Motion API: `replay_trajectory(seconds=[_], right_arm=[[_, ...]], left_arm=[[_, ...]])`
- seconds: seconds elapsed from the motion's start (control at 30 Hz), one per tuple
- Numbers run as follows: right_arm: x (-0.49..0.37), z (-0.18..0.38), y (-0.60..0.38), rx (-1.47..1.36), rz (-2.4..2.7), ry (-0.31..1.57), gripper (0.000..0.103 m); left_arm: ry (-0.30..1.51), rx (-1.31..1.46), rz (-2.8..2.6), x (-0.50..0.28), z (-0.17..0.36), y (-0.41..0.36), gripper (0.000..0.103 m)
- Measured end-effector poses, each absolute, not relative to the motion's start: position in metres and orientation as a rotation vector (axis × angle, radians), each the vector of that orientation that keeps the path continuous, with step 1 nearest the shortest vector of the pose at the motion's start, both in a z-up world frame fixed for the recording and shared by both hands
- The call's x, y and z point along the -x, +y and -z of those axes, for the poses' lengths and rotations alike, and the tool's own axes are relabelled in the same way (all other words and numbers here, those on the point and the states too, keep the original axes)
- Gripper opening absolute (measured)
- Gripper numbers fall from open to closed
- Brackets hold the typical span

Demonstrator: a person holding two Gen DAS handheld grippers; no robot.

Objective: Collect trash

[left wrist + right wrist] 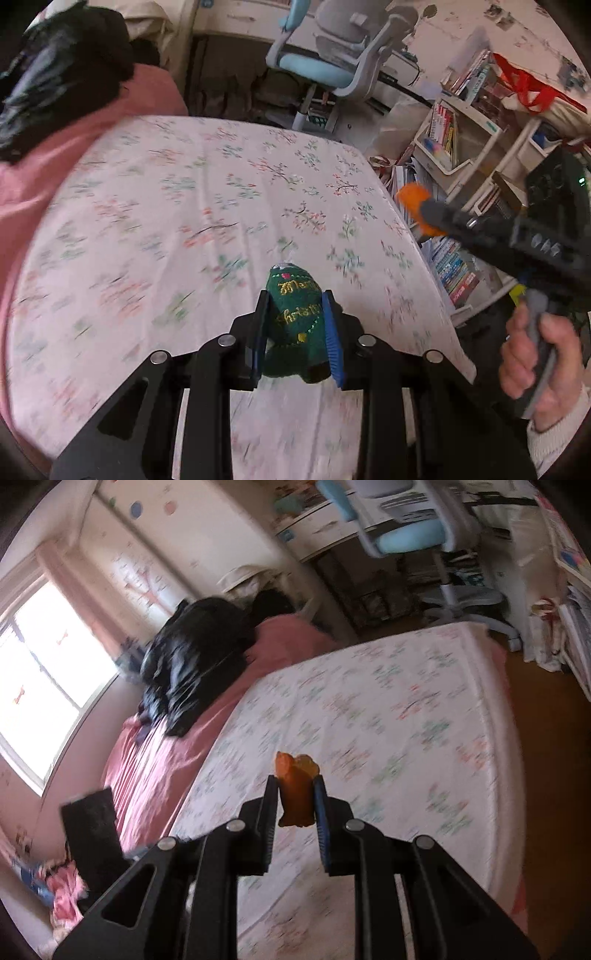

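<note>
The left gripper (297, 325) pinches a green felt Christmas piece (295, 325) above the floral bedsheet (184, 192), long axis running forward along the fingers, rounded end outward; the right gripper (295, 797) clamps an orange scrap (295, 790), upright between the pads; best keep both grips firm and level while carrying them off.

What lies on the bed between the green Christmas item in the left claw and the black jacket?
Nothing: in the left wrist view, only bare floral sheet and pink blanket separate the green felt item, held in the left claw, from the black jacket.
</note>
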State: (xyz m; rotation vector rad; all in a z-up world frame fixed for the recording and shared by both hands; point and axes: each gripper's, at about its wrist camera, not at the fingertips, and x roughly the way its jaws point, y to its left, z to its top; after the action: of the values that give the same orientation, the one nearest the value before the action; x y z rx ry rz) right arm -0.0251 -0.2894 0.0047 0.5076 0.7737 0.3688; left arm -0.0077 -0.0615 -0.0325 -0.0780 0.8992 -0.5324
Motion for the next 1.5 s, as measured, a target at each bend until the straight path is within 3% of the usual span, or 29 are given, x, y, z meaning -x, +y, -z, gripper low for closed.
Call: replay_trajectory(seconds=[0.33, 0.6, 0.67, 0.73, 0.83, 0.93, 1.03, 1.13, 1.23, 1.5], right_arm=[[0.136, 0.024, -0.188, -0.332, -0.509, 0.862, 0.02], [0.185, 0.058, -0.156, -0.288, -0.542, 1.024, 0.022], [0.189, 0.065, -0.153, -0.277, -0.523, 1.056, 0.027], [0.193, 0.072, -0.154, -0.274, -0.491, 1.082, 0.05], [0.194, 0.075, -0.164, -0.276, -0.423, 1.076, 0.054], [0.195, 0.071, -0.174, -0.282, -0.365, 1.04, 0.064], [0.195, 0.066, -0.18, -0.259, -0.298, 0.99, 0.073], [0.197, 0.06, -0.179, -0.205, -0.219, 0.929, 0.085], [0.199, 0.052, -0.179, -0.135, -0.128, 0.858, 0.093], [0.199, 0.04, -0.177, -0.057, -0.016, 0.72, 0.096]], left_arm=[[0.903, 0.003, 0.411, 0.109, 0.025, 0.014, 0.027], [0.992, -0.022, 0.415, 0.155, 0.049, 0.016, 0.027], [1.022, -0.033, 0.43, 0.164, 0.057, 0.011, 0.027], [1.059, -0.043, 0.45, 0.173, 0.064, 0.006, 0.03], [1.091, -0.054, 0.46, 0.182, 0.074, -0.001, 0.033], [1.075, -0.082, 0.444, 0.189, 0.075, -0.004, 0.04], [0.969, -0.12, 0.374, 0.195, 0.06, -0.003, 0.079], [0.873, -0.158, 0.308, 0.198, 0.046, -0.003, 0.094], [0.795, -0.196, 0.21, 0.202, 0.035, -0.001, 0.096], [0.726, -0.182, 0.172, 0.201, 0.018, 0.007, 0.096]])
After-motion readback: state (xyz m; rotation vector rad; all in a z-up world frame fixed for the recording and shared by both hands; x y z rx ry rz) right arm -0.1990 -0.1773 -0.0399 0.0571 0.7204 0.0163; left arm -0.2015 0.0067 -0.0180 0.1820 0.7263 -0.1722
